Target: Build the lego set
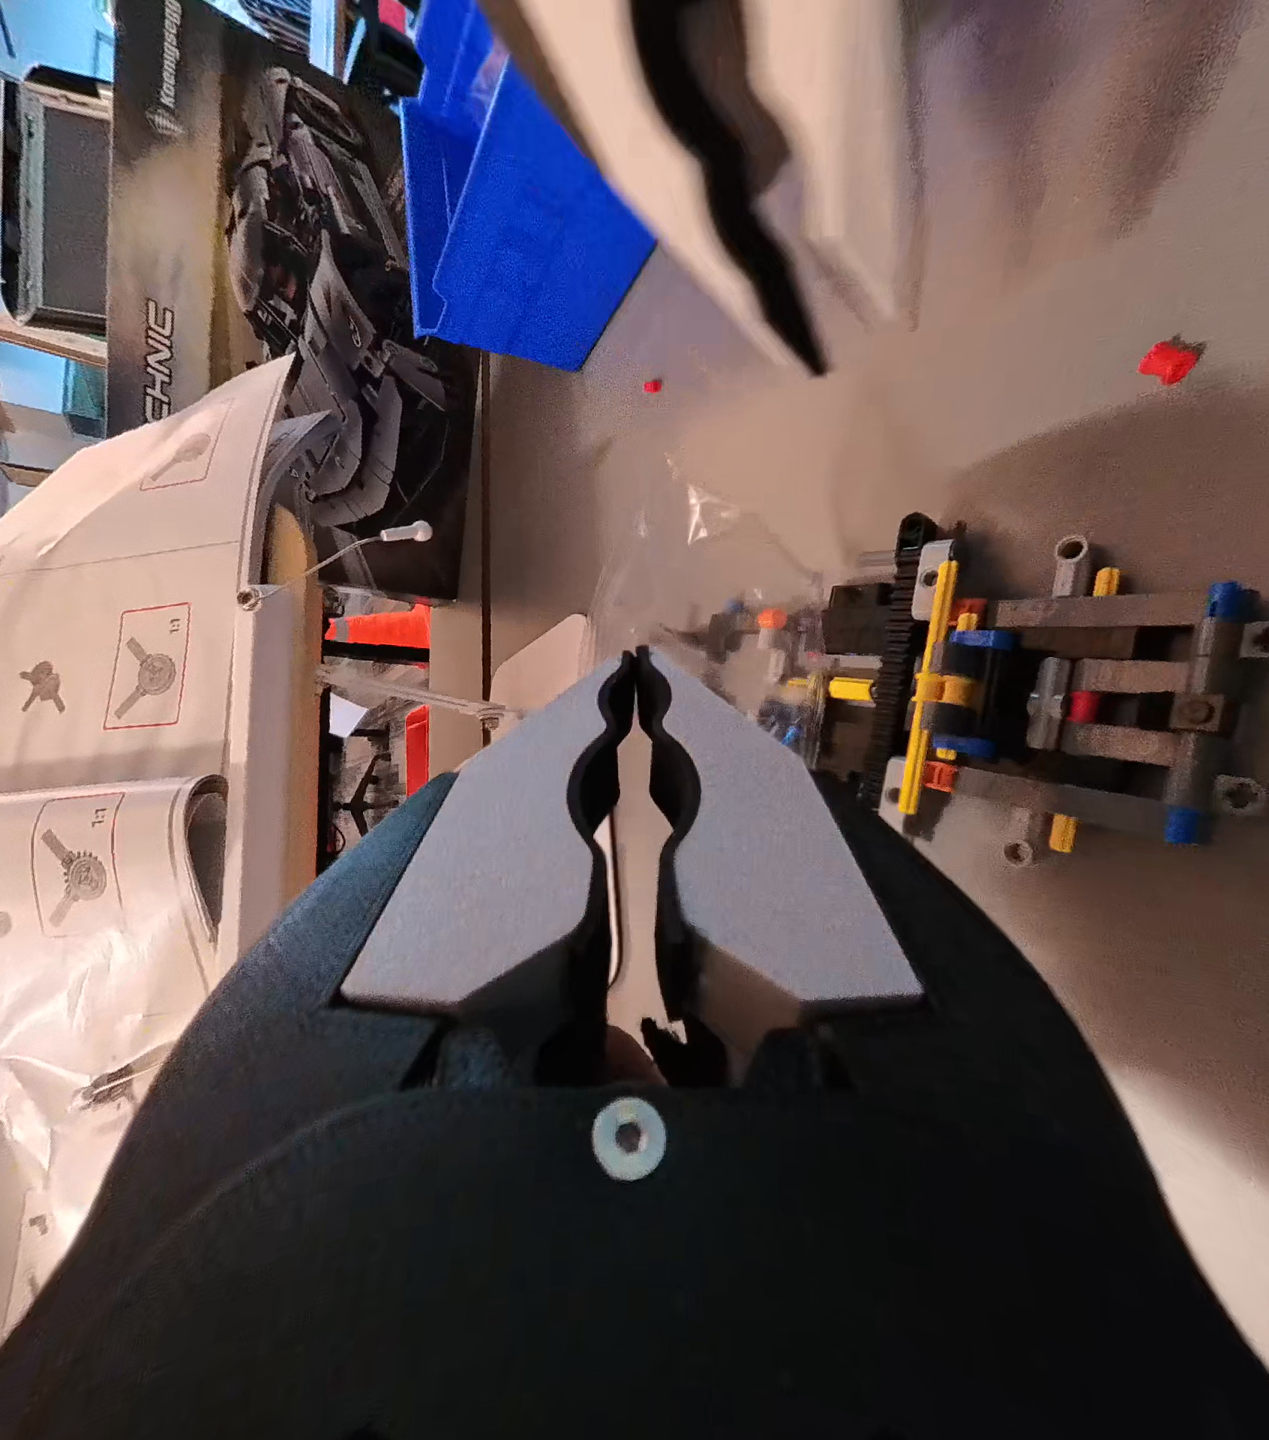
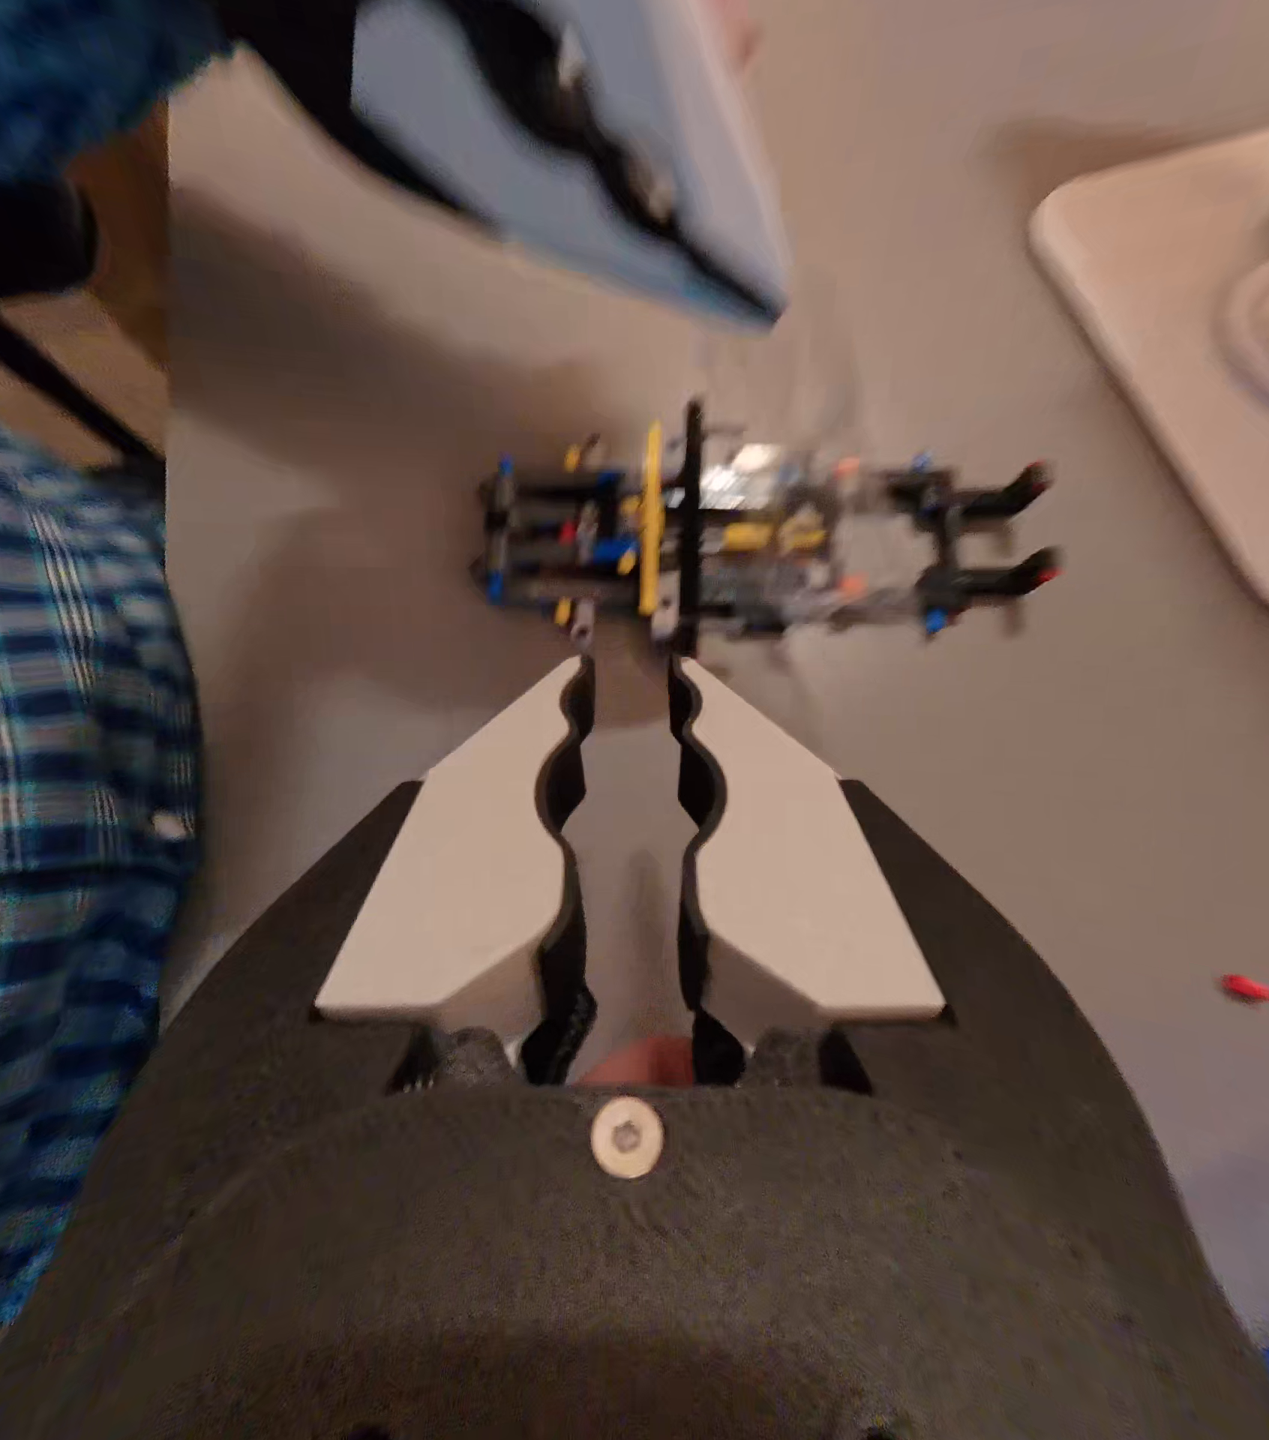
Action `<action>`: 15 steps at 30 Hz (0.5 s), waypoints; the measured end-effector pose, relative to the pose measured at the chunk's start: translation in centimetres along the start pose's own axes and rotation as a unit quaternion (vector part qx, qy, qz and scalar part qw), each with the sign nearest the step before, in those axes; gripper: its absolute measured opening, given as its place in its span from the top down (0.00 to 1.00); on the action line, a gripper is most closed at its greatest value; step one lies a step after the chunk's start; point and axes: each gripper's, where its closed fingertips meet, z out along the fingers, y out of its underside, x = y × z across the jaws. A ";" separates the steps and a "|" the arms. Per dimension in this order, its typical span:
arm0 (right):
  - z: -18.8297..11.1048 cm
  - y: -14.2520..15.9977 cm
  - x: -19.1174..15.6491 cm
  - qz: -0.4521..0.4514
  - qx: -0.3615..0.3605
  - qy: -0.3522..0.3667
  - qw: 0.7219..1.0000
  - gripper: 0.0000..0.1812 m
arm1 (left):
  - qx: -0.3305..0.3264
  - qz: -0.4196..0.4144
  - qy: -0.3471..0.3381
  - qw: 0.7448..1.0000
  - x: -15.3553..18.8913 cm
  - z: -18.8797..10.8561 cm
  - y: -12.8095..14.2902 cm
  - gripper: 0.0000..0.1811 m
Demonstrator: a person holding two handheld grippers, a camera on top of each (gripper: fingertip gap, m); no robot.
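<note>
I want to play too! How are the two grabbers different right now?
The left hand-held gripper is shut, tips touching, holding nothing. The right hand-held gripper is open, with a gap between its tips, pointing at the lego model. Both have pale fingers with wavy black pads and are empty.

The left hand-held gripper (image 1: 633, 654) is pointing forward with its fingertips pressed together and nothing between them. The right hand-held gripper (image 2: 627, 662) is holding its fingers apart, a clear gap running between the tips, also empty. Each gripper is showing blurred at the top of the other's view, reaching in from above. A plaid sleeve (image 2: 31, 701) is showing at the left of the right wrist view.
</note>
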 end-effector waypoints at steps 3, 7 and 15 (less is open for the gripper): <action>1.7 3.2 -1.6 -0.033 -0.038 -0.011 0.999 0.89 | -0.003 0.002 0.000 1.000 -0.3 -0.1 0.1 1.00; 3.0 5.2 -2.9 -0.056 -0.053 -0.027 0.997 0.90 | -0.009 0.004 0.002 1.000 -0.1 -0.4 -0.1 1.00; 4.1 5.2 -3.1 -0.071 -0.038 -0.047 0.996 0.98 | -0.010 0.001 0.002 1.000 0.2 -0.4 -0.4 1.00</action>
